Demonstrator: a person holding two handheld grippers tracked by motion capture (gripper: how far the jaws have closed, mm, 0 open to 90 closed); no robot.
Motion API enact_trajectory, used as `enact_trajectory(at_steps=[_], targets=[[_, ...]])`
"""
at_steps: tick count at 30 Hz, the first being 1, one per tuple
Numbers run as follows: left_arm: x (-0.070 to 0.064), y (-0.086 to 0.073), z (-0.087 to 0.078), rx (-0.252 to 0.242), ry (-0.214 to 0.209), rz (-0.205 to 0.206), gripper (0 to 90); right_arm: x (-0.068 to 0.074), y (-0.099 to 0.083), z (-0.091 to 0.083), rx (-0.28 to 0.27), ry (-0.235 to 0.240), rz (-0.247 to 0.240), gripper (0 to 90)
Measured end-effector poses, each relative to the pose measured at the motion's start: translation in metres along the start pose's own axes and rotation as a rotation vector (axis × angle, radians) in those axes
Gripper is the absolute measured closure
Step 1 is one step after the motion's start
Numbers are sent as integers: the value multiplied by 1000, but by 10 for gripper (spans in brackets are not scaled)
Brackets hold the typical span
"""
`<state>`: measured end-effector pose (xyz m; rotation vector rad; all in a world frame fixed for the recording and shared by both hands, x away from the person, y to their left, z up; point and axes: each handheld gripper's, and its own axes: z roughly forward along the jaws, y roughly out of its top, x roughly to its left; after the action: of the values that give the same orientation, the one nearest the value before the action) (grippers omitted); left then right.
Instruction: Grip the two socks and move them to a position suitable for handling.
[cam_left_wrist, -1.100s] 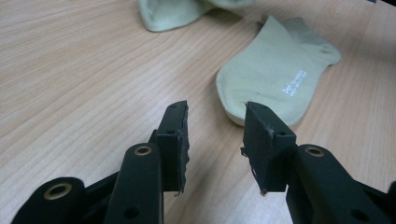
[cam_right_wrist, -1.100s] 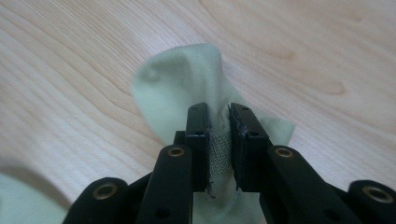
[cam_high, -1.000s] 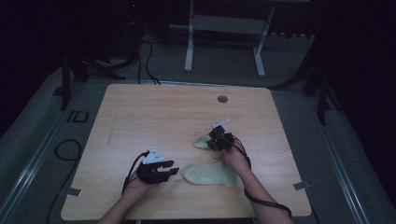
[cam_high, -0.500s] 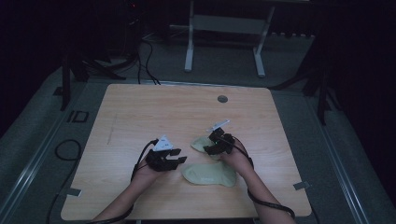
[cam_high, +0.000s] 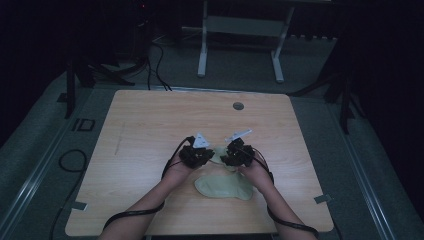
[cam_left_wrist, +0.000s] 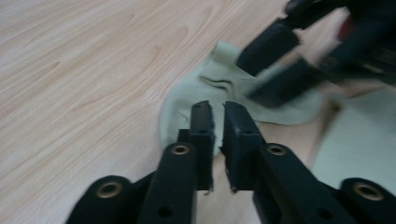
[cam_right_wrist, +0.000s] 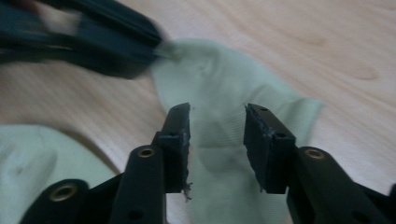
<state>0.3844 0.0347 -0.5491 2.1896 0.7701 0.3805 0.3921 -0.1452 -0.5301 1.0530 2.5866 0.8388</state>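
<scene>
Looked like lab or recording studio: lone wooden table (cam_high: 150, 125) stood on grey floor (cam_high: 45, 150), cables (cam_high: 155, 60), metal stand (cam_high: 240, 30), dark surroundings.

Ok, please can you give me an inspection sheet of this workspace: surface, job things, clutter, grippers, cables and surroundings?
Surface: light wooden table, a round grommet near the far edge.
Job's things: two pale green socks; the farther sock lies between both grippers, the nearer sock lies flat toward the person.
Clutter: nothing seen.
Grippers: left gripper jaws nearly closed, a narrow gap, over the farther sock's edge; right gripper open over the same sock.
Cables: a black cable trails from each gripper.
Surroundings: dark room, white frame behind.
</scene>
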Motion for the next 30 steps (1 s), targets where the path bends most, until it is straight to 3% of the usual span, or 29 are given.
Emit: enact_trajectory(at_steps=[1,4,6,8,9,10,13,18,25,30], targets=[[0,1,5,19,8,6,886,2,-2,3,3,-6,-15,597],[3,0,19,78,17,10,891,4,-4,6,12,-18,-34,606],[6,0,20,72,4,-19,892,6,-6,10,36,-30,-54,627],[7,1,21,74,4,-10,892,9,-10,13,45,-63,-84,675],[7,1,21,72,3,-12,891,8,-11,13,39,-69,-76,696],[7,0,21,70,0,-14,891,5,-10,11,42,-77,-60,794],[8,-2,21,58,-7,-29,892,0,-10,8,36,-67,-24,850],[9,-1,21,64,-9,-25,892,-8,-9,-6,1,-72,-1,854],[8,-1,21,65,-7,-19,892,-32,-12,-34,-73,-82,65,852],[8,-1,20,69,-12,-18,892,-49,-24,-42,-78,-103,116,849]])
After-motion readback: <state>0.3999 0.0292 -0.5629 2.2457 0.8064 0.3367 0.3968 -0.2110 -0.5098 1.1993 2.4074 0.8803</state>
